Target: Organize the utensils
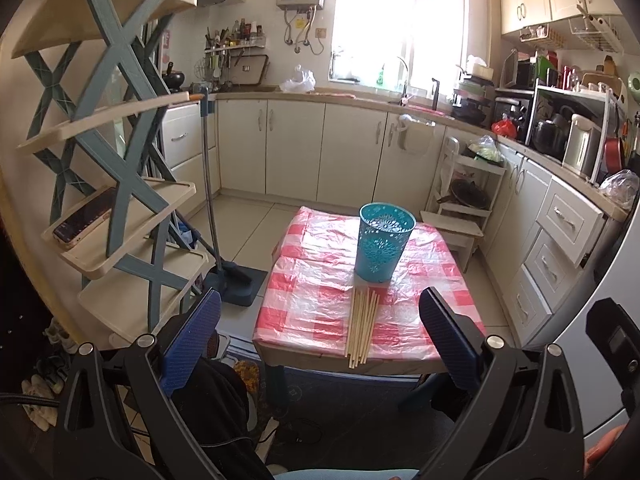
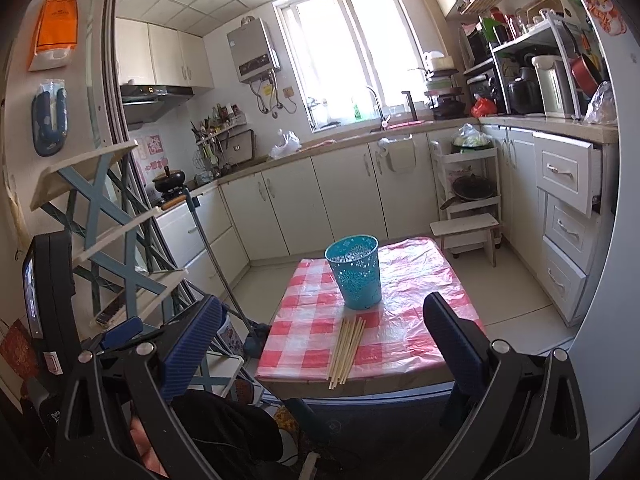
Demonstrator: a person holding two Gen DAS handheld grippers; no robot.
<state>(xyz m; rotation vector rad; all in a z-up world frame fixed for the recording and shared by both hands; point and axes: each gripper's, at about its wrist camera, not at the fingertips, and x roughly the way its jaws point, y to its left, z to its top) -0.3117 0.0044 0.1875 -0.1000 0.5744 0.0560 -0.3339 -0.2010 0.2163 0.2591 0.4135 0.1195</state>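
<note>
Kitchen cabinets ring a small table (image 1: 304, 320) under a checked plastic cloth. Both the left gripper (image 1: 320, 320) and right gripper (image 2: 320, 328) hang back from it, jaws spread wide and empty. Chopsticks (image 1: 362, 326) lie bundled just before the teal cup (image 1: 384, 246); light, stiff and slippery, they seem best pinched mid-length.

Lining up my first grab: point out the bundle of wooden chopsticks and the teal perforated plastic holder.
Bundle of pale wooden chopsticks (image 1: 362, 326), left wrist view, middle of the sticks.
Teal perforated plastic holder (image 1: 382, 248), left wrist view, front wall.
</note>
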